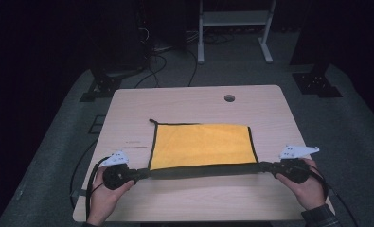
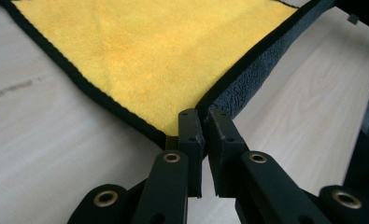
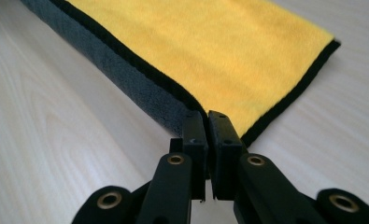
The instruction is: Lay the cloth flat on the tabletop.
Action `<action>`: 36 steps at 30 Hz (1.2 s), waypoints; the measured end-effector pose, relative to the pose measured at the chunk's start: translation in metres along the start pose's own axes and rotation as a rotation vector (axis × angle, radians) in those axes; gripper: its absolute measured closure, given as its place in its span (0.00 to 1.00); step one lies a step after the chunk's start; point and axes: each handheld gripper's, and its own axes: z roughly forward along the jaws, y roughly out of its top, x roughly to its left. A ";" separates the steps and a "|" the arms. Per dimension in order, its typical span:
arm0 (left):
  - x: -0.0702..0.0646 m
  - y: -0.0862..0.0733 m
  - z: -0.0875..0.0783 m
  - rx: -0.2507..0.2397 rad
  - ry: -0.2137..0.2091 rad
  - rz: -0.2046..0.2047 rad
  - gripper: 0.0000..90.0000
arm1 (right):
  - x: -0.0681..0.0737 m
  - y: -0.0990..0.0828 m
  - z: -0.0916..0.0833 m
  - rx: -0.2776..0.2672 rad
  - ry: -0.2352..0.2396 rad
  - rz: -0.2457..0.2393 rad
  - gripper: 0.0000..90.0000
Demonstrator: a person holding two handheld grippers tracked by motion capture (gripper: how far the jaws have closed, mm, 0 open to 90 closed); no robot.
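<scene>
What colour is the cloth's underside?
Dark grey, seen best in the right gripper view where the cloth edge curls up.

Two black handheld grippers — left gripper (image 1: 138, 174), right gripper (image 1: 267, 166) — each topped with a grey three-cornered plate and trailing a black cable. Flat black jaws on jointed links, brass-ringed rivets at the pivots, small dark screws in the pads (image 2: 190, 133). Plaid sleeve cuff on the right hand (image 1: 307, 185).
</scene>
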 end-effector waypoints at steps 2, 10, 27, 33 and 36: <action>-0.004 -0.005 -0.001 0.015 -0.008 -0.005 0.94 | 0.003 -0.006 -0.002 0.010 0.008 0.000 0.95; -0.009 -0.021 0.001 0.076 -0.026 -0.025 0.94 | 0.022 -0.031 -0.005 0.075 0.045 0.000 0.95; -0.013 -0.034 0.009 0.181 -0.020 -0.014 0.82 | 0.035 -0.052 0.000 0.136 0.107 -0.009 0.75; -0.011 -0.025 -0.005 0.100 0.017 -0.003 0.68 | 0.025 -0.043 -0.013 0.014 0.072 0.019 0.66; -0.005 -0.021 -0.002 0.092 0.057 0.011 0.63 | 0.014 -0.038 -0.012 0.002 0.022 0.016 0.64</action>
